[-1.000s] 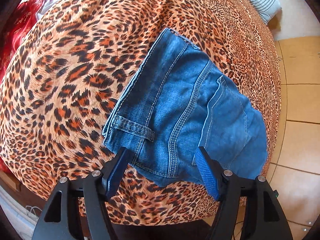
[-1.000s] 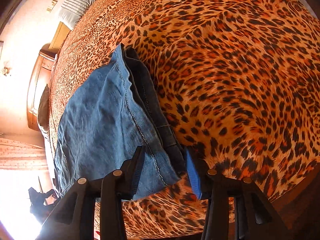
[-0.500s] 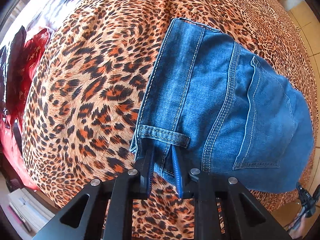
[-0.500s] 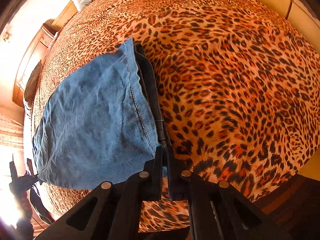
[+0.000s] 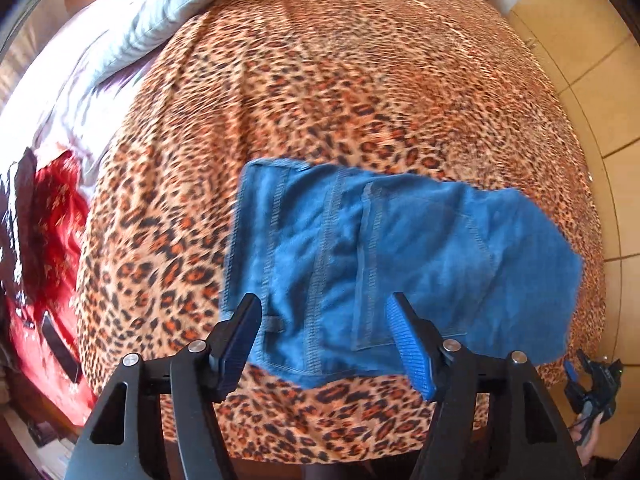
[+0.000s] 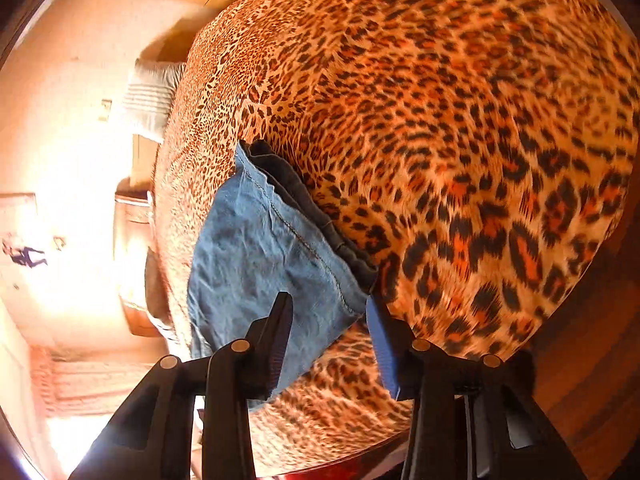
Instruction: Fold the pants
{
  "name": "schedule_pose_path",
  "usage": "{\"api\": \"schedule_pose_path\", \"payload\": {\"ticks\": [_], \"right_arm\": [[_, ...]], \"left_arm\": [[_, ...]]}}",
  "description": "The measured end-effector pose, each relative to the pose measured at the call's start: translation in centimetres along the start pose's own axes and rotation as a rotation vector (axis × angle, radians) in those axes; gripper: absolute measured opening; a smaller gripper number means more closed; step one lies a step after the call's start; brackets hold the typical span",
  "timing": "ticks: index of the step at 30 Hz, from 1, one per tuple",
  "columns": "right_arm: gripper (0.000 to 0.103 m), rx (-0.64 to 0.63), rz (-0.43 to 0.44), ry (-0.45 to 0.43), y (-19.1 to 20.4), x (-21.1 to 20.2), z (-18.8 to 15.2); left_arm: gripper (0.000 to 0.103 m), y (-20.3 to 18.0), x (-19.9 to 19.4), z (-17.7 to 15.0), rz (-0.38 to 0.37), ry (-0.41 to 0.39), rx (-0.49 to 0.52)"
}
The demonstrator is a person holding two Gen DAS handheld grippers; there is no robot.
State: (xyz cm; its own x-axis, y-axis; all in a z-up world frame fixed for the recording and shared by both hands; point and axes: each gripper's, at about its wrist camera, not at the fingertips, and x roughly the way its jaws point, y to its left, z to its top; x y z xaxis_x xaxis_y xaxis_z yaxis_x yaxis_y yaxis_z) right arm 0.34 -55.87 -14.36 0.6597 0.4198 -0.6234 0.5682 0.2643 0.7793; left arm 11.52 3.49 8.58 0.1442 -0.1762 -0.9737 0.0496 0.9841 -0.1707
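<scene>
On the leopard-print bedspread (image 5: pixel 360 80) lie the folded blue jeans (image 5: pixel 380 256), waistband end toward the left gripper (image 5: pixel 328 340) and hem end toward the right gripper (image 6: pixel 330 344). From the left wrist view the denim sits near the bed's near edge, back pocket and belt loop facing up, blurred by motion. That gripper's jaws are opening and stand spread wide above the waistband; its blue-padded fingers (image 5: pixel 408 344) straddle the cloth in the picture without pinching it. From the right wrist view the paler inside-out leg layer lies on top, with a darker layer peeking out along its right edge. Those jaws are opening too, parted over the hem corner, and the pads press on nothing.

Around the bed: a pale blue pillow (image 5: pixel 160 12) at the far left corner of the left view, white sheet below it, and red patterned fabric (image 5: pixel 56 240) with dark items lying on it along the left rim. Tiled floor (image 5: pixel 592 92) runs along the right side. A second gripper tool, blue and black, shows at the lower right edge past the bed. A striped cushion (image 6: pixel 148 100) and wooden furniture (image 6: pixel 136 208) stand beyond the bed in the right view, washed out by glare. Nothing lies between either gripper and the jeans
</scene>
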Motion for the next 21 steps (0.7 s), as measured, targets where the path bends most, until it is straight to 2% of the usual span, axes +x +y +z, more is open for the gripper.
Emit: {"api": "schedule_pose_path", "payload": {"ticks": [3,7,9,12,13,14,16,17,19,21], "right_arm": [[0.041,0.108,0.077,-0.005,-2.1,1.1,-1.0],[0.041,0.176,0.101,0.001,-4.4,1.7,-3.1],[0.045,0.196,0.120,-0.020,-3.8,2.2,-3.5],[0.059,0.211,0.153,-0.059,-4.0,2.8,-4.4],[0.074,0.204,0.173,-0.076,-3.4,3.0,-4.5],[0.076,0.187,0.191,-0.083,-2.8,3.2,-4.5],[0.068,0.130,0.242,-0.092,-1.7,2.8,-4.4],[0.068,0.105,0.228,-0.087,-1.1,3.0,-4.4],[0.066,0.127,0.151,-0.102,-1.0,3.0,-4.6],[0.066,0.177,0.194,-0.116,-1.6,3.0,-5.1]], "left_arm": [[0.069,-4.8,0.3,2.1,-0.038,0.037,0.111],[0.072,-13.2,2.0,4.6,-0.040,0.076,0.309],[0.076,-17.9,3.1,5.6,-0.035,0.092,0.420],[0.077,-25.1,5.8,7.2,-0.027,0.145,0.566],[0.077,-27.3,6.6,7.7,-0.030,0.162,0.607],[0.077,-29.7,7.5,8.0,-0.032,0.178,0.653],[0.077,-34.2,9.5,8.9,-0.036,0.200,0.743],[0.077,-36.5,10.6,9.3,-0.039,0.215,0.789],[0.078,-40.8,13.2,9.8,-0.042,0.262,0.870],[0.080,-43.7,15.3,9.9,-0.049,0.308,0.939]]}}
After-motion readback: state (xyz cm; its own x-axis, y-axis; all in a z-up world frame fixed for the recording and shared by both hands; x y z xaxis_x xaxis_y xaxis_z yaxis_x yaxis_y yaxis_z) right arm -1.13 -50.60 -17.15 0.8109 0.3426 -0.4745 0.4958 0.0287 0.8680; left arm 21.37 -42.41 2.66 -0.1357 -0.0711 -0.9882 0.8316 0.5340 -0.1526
